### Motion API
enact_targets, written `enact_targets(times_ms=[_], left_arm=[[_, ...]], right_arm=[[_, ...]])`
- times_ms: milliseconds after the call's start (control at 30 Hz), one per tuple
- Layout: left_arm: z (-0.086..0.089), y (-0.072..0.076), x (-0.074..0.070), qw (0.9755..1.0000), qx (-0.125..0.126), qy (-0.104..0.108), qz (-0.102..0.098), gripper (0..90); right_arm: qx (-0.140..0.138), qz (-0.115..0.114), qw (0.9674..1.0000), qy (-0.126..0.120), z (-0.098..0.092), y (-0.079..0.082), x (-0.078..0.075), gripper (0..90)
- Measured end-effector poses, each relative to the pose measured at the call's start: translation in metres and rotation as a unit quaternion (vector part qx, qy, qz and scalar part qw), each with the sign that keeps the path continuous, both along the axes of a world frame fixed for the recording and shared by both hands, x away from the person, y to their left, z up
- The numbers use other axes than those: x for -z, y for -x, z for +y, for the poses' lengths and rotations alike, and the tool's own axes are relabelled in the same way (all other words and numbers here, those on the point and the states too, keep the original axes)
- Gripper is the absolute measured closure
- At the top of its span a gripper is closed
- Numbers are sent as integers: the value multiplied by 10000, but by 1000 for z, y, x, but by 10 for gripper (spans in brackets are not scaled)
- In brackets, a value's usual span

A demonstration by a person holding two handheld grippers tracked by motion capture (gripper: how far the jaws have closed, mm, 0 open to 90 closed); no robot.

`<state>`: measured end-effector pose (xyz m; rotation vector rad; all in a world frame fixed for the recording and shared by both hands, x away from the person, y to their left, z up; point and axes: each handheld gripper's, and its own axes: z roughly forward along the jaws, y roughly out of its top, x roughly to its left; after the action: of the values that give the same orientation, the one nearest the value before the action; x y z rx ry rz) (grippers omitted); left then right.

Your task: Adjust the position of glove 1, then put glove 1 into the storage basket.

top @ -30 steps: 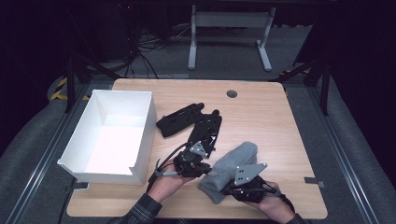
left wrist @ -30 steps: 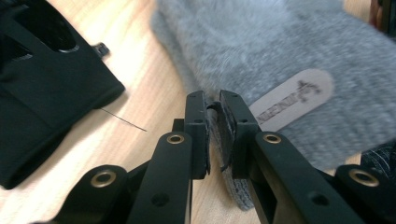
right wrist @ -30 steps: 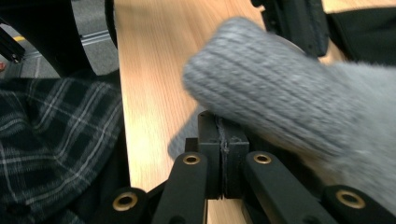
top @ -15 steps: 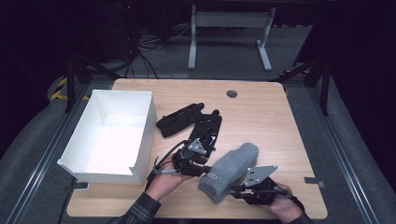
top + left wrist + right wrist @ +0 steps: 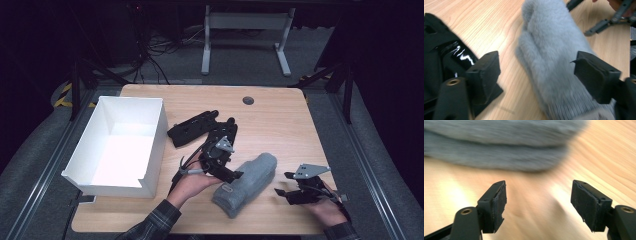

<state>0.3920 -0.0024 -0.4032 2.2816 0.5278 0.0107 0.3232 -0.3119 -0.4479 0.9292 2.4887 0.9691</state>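
A grey fuzzy mitten [image 5: 246, 183] lies flat on the wooden table [image 5: 280, 120], near its front edge. My left gripper [image 5: 234, 175] is at the mitten's cuff end; its jaws have just been opening and now stand open. In the left gripper view the mitten [image 5: 551, 52] lies between and beyond those jaws [image 5: 536, 66], with the pads off it. My right gripper [image 5: 283, 184] is to the right of the mitten and clear of it. Its jaws have just been opening too, and they stand open [image 5: 539, 195] with nothing between them. The mitten [image 5: 499, 142] lies ahead of them, blurred.
A white open box [image 5: 156, 135] stands at the table's left. A pair of black gloves [image 5: 196, 128] lies beside it, just behind my left gripper, and shows shiny in the left gripper view [image 5: 441, 52]. A dark round cable hole [image 5: 248, 100] sits at the back.
Both grippers held the mitten raised over the table; now it lies flat. Both sets of jaws have opened, and the right gripper has pulled away to the right.
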Motion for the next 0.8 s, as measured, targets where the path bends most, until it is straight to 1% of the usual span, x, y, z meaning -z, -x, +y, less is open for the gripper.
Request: enact_targets(times_ms=[67,133,200,233,267,300,400,433,533,600,733,767,800], left_arm=[[-9,-2,3,10000,35,-23,44,159],[-17,-3,7,9999,75,-55,82,151],[-25,-3,12,9997,91,-166,167,144],[-27,-3,14,9996,125,-188,167,140],[-31,-3,16,9993,169,-262,201,140],[-33,-3,18,9993,183,-276,200,139],[-40,-2,25,9988,197,-388,236,131],[-42,-1,27,9985,212,-417,283,128],[-47,0,34,9976,285,-535,327,121],[-49,0,37,9971,266,-596,379,118],[-51,-3,46,9961,320,-594,565,116],[-51,-3,46,9961,320,-594,565,115],[-52,-5,50,9955,336,-584,664,115]], right_arm=[[172,-82,9998,-88,-9,-3,2,273],[357,-89,9993,-30,-17,-7,5,261],[510,-72,9987,1,-23,-11,10,256],[564,-59,9984,-2,-25,-12,11,254],[583,-64,9983,-7,-27,-13,12,249],[631,-50,9980,-24,-28,-14,12,245],[674,-42,9977,-33,-30,-16,14,237],[684,-23,9976,-80,-31,-16,15,236],[717,-8,9973,-151,-31,-17,16,222],[707,-30,9973,-176,-32,-17,16,215],[746,-80,9969,-218,-32,-17,18,184],[746,-80,9969,-218,-32,-17,18,184],[746,-108,9969,-237,-32,-17,19,169]])
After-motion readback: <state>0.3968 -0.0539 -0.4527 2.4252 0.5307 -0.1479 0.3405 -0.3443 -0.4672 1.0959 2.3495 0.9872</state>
